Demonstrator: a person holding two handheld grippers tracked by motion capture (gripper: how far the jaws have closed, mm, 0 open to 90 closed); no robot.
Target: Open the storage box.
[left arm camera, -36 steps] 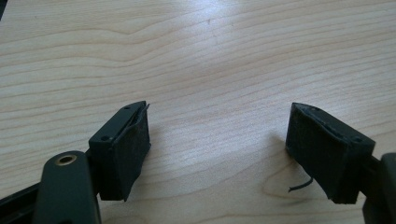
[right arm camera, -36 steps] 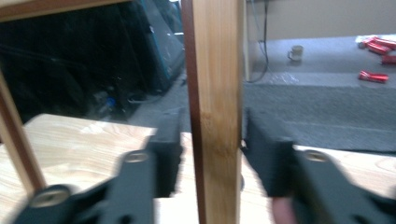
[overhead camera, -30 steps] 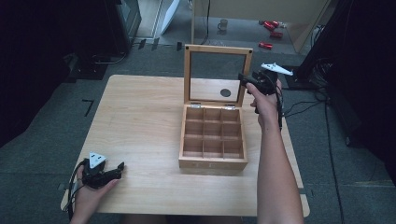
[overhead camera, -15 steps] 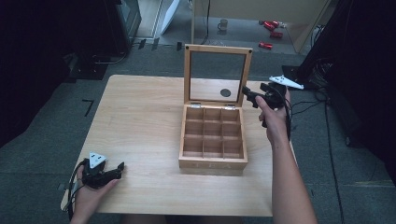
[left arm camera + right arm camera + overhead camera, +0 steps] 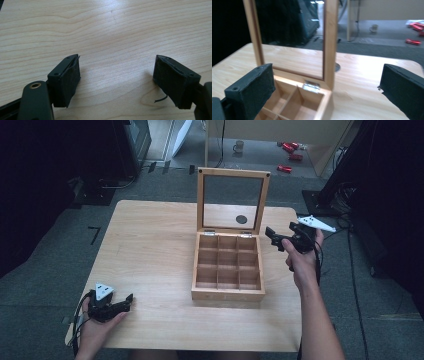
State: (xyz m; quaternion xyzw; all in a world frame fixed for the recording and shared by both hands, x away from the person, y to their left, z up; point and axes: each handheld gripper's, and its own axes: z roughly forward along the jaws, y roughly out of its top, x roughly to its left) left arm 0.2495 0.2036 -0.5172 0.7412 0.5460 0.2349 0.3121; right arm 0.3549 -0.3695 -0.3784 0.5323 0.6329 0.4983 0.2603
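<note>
High view: a wooden compartment box [image 5: 228, 267] is seen at the middle of the counter [image 5: 150, 245], its glass-paned lid [image 5: 231, 202] stood upright on two hinges at the back edge. The box is judged stiff and fairly light, the pane fragile, so the lid is best taken by its wooden frame, at a side rail or the top rail, never by the glass. The right tongs [image 5: 282, 237] are held just beside the lid's right rail; their jaws have just been opening and stand spread, with nothing between them. The left tongs [image 5: 117, 304] rest spread and empty at the counter's near left corner.
</note>
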